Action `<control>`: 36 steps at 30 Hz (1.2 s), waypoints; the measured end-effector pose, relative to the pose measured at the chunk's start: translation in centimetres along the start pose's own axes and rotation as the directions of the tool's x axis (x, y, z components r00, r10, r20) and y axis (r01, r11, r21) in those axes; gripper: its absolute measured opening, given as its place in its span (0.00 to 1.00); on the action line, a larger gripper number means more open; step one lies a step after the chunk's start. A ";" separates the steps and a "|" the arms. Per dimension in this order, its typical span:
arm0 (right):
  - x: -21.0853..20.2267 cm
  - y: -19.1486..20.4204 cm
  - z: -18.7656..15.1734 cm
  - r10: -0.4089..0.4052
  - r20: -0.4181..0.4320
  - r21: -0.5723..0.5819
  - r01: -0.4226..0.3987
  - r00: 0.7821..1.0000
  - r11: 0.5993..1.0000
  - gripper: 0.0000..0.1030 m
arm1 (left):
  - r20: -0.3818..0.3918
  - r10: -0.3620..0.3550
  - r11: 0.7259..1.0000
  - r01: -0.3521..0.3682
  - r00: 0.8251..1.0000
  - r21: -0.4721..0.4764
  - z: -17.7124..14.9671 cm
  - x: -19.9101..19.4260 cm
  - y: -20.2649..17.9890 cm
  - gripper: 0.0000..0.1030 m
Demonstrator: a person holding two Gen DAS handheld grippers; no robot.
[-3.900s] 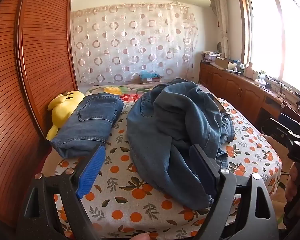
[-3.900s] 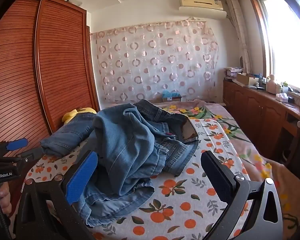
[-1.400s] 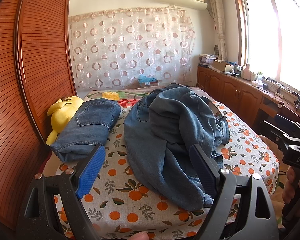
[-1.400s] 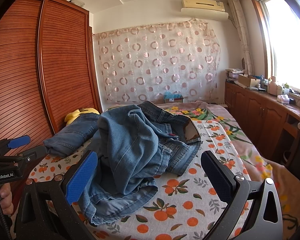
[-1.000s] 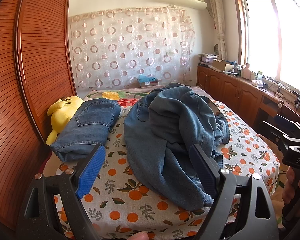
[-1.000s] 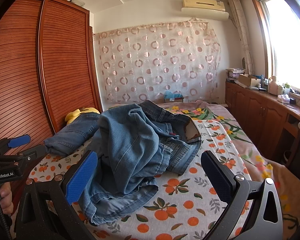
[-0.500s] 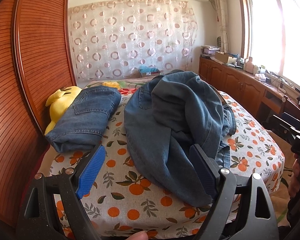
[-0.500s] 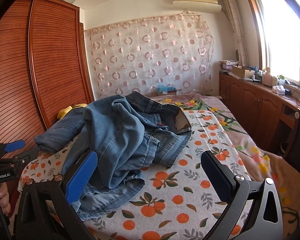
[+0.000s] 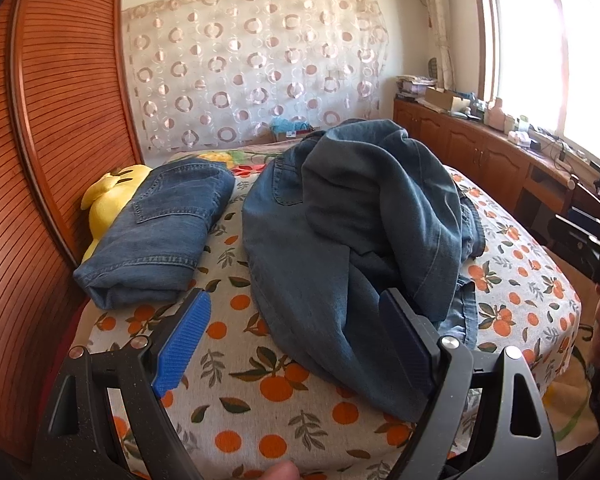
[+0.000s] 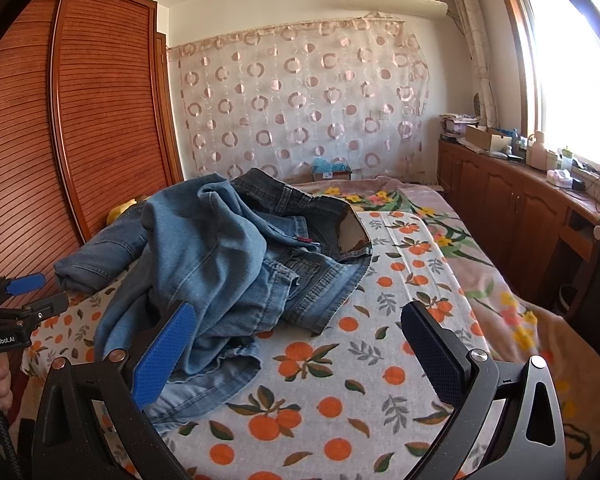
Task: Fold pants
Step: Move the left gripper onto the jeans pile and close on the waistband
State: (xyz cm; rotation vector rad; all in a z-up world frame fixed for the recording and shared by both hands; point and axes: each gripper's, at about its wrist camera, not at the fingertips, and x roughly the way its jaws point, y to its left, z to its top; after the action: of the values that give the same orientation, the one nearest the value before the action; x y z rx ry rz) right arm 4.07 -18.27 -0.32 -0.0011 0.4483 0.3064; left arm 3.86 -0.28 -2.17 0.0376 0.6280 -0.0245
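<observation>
A crumpled heap of blue jeans [image 9: 360, 216] lies unfolded in the middle of the bed [image 9: 520, 280], on its orange-print sheet. Left of it sits a folded pair of jeans [image 9: 164, 232], resting against a yellow plush toy [image 9: 108, 196] by the wooden wardrobe [image 9: 52, 140]. The left gripper [image 9: 296, 344] and right gripper [image 10: 300, 352] hover at the near edge, jaws wide and holding nothing.

Left tongs [image 9: 294, 334] spread wide, empty; right tongs [image 10: 298, 342] likewise.
</observation>
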 end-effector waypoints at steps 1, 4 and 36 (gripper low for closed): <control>0.1 -0.1 0.2 0.001 0.000 -0.007 -0.001 1.000 1.000 0.98 | -0.002 -0.005 1.000 0.005 1.000 0.007 0.2 0.3 -0.1 0.84; 0.6 -0.7 0.8 0.005 0.001 -0.023 -0.005 1.000 1.000 0.97 | -0.004 -0.030 0.999 0.030 1.000 0.027 0.8 1.1 -0.2 0.84; 4.7 -5.6 2.4 0.021 -0.192 0.023 -0.017 0.981 1.000 0.67 | -0.130 -0.305 0.940 0.320 0.944 0.122 11.5 9.5 -8.1 0.59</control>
State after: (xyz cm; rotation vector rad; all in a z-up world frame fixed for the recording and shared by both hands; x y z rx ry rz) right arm 10.71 -22.08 -0.54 -0.0057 0.6436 0.3220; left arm 18.08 -8.96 1.33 0.0764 0.7360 -0.3783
